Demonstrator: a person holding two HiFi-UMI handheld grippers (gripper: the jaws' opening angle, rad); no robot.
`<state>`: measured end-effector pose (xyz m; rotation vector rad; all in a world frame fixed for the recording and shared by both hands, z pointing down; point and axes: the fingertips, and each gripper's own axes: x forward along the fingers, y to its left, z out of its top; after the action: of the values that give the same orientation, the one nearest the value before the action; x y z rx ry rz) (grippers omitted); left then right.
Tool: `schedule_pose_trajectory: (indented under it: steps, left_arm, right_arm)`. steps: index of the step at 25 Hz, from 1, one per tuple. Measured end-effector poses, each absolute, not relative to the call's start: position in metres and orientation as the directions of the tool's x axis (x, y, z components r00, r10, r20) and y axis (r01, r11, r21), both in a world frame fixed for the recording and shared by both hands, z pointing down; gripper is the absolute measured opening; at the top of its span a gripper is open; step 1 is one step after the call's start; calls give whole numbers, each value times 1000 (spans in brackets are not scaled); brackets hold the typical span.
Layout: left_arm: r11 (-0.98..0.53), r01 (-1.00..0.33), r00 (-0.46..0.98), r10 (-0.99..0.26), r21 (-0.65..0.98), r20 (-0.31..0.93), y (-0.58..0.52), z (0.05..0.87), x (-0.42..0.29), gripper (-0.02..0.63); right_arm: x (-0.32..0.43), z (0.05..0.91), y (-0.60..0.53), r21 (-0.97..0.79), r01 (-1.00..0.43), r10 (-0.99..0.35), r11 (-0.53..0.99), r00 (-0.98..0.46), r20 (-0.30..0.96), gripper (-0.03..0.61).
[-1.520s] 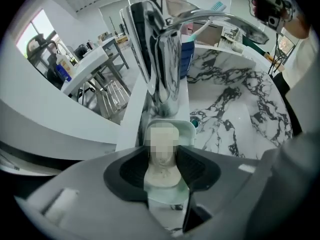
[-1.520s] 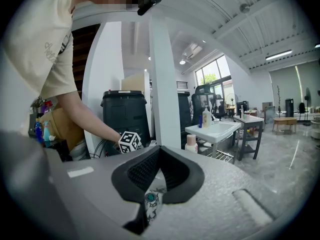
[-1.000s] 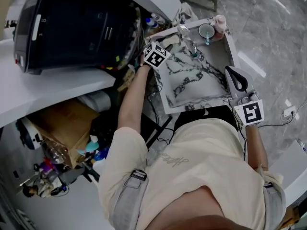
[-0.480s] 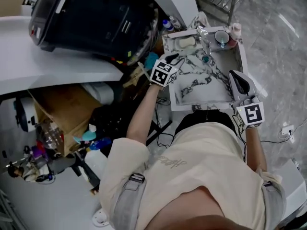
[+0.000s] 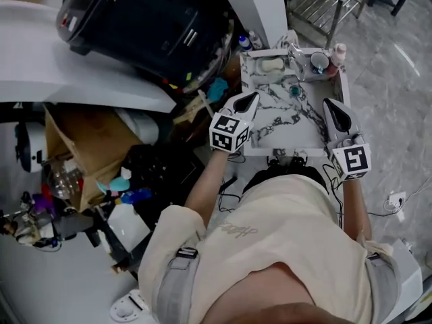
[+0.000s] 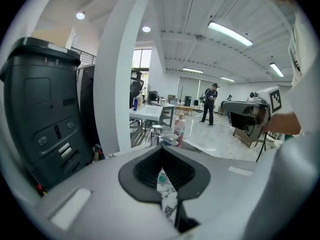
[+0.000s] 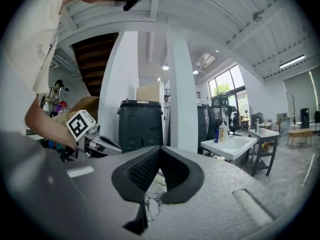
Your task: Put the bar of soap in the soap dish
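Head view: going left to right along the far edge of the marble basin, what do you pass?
bar of soap → faucet → cup → pink bottle

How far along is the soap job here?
Done, apparently: the soap bar lies at the back left of the sink, seemingly in its dish. In hand: nothing; left gripper and right gripper are shut, empty, near the front rim. Left: nothing evident.
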<state>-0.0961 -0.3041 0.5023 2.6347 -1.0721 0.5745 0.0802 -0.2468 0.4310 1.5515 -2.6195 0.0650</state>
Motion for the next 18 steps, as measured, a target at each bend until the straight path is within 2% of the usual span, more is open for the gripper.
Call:
schedule_pose_trajectory:
  steps: [8,18]
  left_arm:
    - [-645,-764,620,-721,27,309,-288,437,-121,15]
    - [-590,-808,582,-797,2,162,-289,374,-136,15]
  right_arm:
    - [73,401,-247,27,-878,-878,478,-477,44,-2]
    - [71,361,-248,85,-868,-870,490,-493,-17,-2]
